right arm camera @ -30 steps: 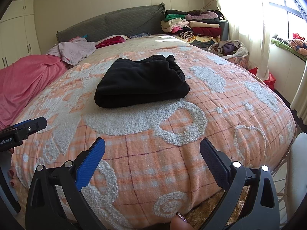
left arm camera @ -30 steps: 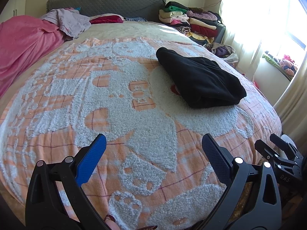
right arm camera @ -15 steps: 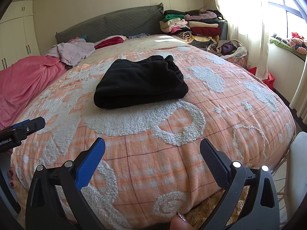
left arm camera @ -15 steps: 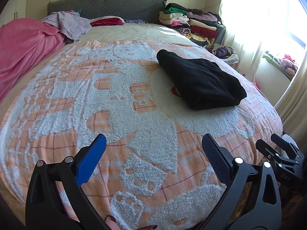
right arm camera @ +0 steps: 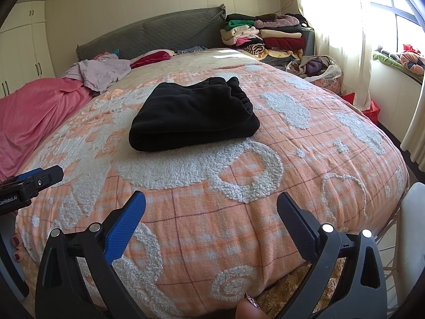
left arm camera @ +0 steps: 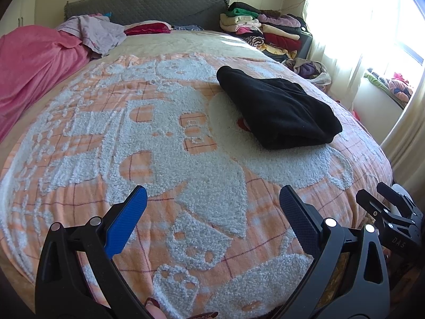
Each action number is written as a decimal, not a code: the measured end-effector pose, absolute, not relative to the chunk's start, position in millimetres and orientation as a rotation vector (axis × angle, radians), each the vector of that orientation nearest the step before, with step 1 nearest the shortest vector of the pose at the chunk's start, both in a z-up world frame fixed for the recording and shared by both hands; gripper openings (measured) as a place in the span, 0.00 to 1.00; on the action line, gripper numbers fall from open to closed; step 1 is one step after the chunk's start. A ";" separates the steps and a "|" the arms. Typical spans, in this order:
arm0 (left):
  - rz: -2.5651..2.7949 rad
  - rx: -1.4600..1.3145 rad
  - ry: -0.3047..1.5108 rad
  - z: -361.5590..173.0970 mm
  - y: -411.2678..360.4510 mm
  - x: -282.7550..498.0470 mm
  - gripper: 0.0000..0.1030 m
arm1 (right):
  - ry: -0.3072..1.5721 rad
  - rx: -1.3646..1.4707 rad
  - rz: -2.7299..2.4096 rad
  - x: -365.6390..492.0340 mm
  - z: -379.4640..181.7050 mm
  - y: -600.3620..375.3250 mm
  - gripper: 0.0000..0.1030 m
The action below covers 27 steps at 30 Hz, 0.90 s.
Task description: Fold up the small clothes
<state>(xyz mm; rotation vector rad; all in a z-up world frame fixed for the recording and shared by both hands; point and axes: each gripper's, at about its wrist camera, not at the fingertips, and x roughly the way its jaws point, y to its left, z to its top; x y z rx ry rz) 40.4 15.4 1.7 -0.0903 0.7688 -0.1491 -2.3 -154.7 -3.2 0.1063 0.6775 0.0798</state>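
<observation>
A black garment lies folded into a thick rectangle on the orange and white bedspread, right of the bed's middle. My left gripper hangs open over the near part of the bed, well short of the garment, nothing between its blue pads. My right gripper is also open and empty, near the bed's foot edge, the garment straight ahead of it. The right gripper's tips show at the left view's right edge. The left gripper's tip shows at the right view's left edge.
A pink blanket and a lilac garment lie at the bed's far left. A grey headboard stands behind. Stacked folded clothes sit at the far right corner. A curtained window is on the right.
Both views drew back and rose very slightly; the black garment sits a touch lower in frame. Both grippers stay open and the garment has not moved.
</observation>
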 end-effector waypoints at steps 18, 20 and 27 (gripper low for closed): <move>-0.174 -0.092 0.762 1.9 13.7 39.6 0.91 | 0.678 0.108 0.078 -1.5 -2.2 -156.2 0.96; -0.172 -0.084 0.754 3.0 12.7 37.7 0.91 | 0.678 0.110 0.078 -1.8 -1.7 -156.8 0.96; -0.136 -0.070 0.755 2.3 11.9 37.6 0.91 | 0.675 0.113 0.056 -3.9 -2.7 -161.2 0.96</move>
